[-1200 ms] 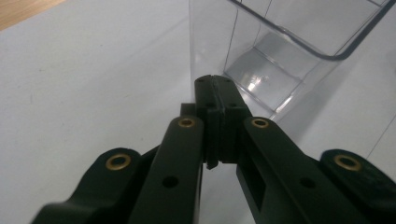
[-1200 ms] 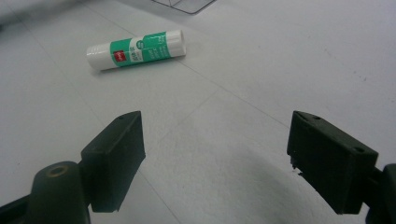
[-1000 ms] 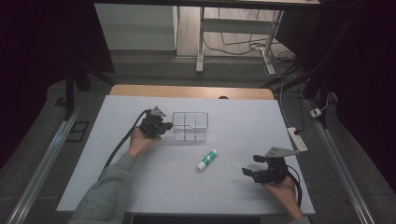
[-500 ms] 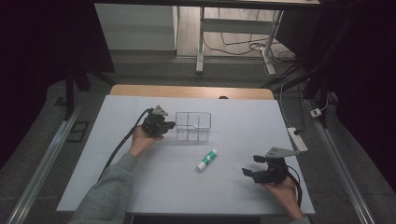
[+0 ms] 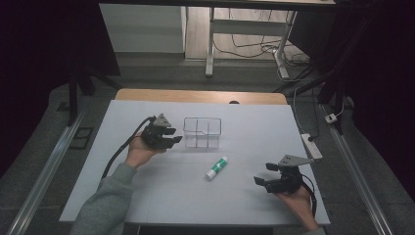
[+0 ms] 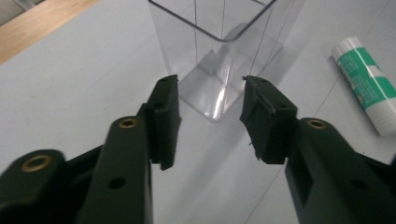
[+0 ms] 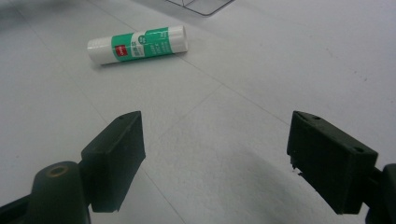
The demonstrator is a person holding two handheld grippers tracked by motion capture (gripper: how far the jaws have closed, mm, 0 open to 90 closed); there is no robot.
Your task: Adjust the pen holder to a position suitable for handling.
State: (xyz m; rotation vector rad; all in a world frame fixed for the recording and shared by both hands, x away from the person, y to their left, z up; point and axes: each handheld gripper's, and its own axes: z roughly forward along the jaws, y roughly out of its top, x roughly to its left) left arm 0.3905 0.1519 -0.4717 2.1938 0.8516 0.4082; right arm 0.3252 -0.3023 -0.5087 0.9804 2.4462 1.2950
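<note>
Black jaws of the right gripper, low at the right of the high view, stand wide apart with nothing between them, facing the glue stick as if ready to fetch it. The green and white stick lies on its side on the white table, mid-frame, just below the clear box. Left of that box, the left gripper has just been opening its jaws; they stand half apart, empty, apparently having let the box's wall go.
</note>
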